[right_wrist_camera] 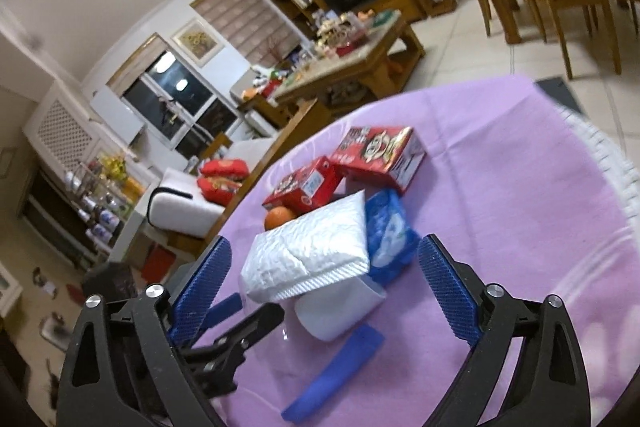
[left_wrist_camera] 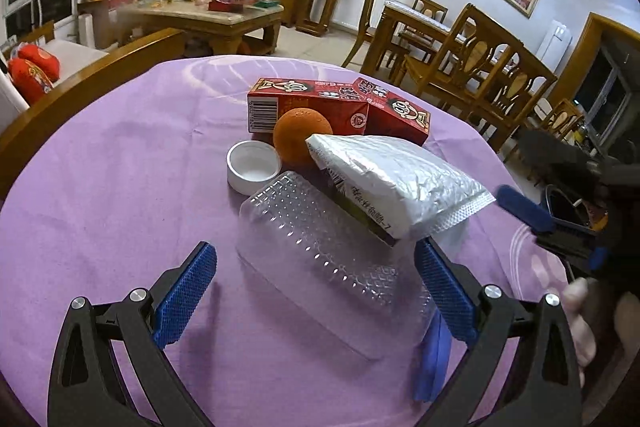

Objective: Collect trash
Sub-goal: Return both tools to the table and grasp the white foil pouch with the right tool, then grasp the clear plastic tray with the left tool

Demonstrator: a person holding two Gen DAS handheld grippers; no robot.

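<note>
On the purple tablecloth [left_wrist_camera: 120,167] lies a pile of trash: two red cartons [left_wrist_camera: 312,105], an orange [left_wrist_camera: 302,139], a white lid [left_wrist_camera: 254,167], a silver bubble mailer [left_wrist_camera: 396,183] and a clear plastic container [left_wrist_camera: 320,267]. My left gripper [left_wrist_camera: 314,251] stands open astride the clear container, with a gap at its left pad. My right gripper [right_wrist_camera: 324,259] is open on either side of the silver mailer [right_wrist_camera: 308,255], pads apart from it. A blue wrapper [right_wrist_camera: 388,231] and a white roll [right_wrist_camera: 340,311] lie under the mailer. One right finger [left_wrist_camera: 520,207] shows at the pile's right.
The round table's far edge [left_wrist_camera: 248,58] drops to a tiled floor. A wooden chair back [left_wrist_camera: 92,83] stands at the left rim, dining chairs [left_wrist_camera: 480,67] at the right. A dark bin [left_wrist_camera: 568,211] sits on the floor at the right. A person's hand [left_wrist_camera: 580,307] holds the right gripper.
</note>
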